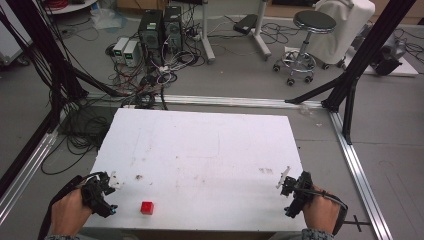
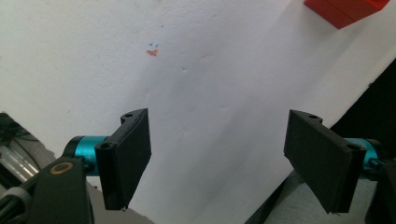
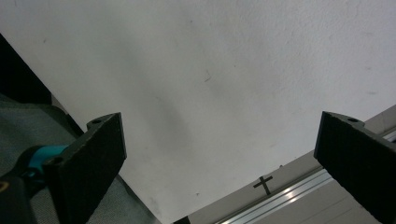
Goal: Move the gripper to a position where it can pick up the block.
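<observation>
A small red cube (image 1: 147,207) rests on the white table (image 1: 200,150) near its front edge, left of centre. My left gripper (image 1: 106,194) is held at the table's front left corner, a short way left of the cube, open and holding nothing. In the left gripper view the wide-apart jaws frame bare white table, and the red cube (image 2: 345,10) sits at the upper right, beyond the jaws. My right gripper (image 1: 289,195) hovers at the front right corner of the table, open, with bare table between its fingers (image 3: 88,163).
Beyond the table's far edge lie tangled cables and computer towers (image 1: 160,30) on the floor, with a stool (image 1: 307,37) at the back right. Black frame posts (image 1: 360,60) and floor rails (image 1: 360,170) flank the table. A small orange mark (image 2: 152,52) stains the table top.
</observation>
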Motion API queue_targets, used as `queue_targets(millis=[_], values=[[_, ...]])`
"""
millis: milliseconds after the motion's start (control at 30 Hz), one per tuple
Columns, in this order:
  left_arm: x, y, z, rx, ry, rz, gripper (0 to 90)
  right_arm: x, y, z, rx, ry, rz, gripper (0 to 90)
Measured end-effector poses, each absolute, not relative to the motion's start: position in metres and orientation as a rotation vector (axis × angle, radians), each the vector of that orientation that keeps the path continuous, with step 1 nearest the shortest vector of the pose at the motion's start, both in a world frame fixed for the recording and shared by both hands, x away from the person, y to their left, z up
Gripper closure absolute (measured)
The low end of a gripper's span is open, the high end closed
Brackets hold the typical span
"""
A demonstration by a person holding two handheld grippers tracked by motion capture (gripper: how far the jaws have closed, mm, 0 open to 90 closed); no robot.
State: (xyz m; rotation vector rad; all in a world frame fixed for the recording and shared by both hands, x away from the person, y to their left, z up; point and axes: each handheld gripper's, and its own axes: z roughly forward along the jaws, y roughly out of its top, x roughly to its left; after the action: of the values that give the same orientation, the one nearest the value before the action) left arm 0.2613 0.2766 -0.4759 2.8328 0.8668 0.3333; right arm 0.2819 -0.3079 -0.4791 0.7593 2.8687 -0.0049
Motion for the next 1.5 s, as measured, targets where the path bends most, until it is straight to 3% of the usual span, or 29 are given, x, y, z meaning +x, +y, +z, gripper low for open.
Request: queue_targets(millis=[1500], values=[[0.269, 0.22, -0.481, 3.009, 0.17, 0.161, 23.3, 0.284, -0.306, -0.486, 0.743, 2.894, -0.013, 1.3]])
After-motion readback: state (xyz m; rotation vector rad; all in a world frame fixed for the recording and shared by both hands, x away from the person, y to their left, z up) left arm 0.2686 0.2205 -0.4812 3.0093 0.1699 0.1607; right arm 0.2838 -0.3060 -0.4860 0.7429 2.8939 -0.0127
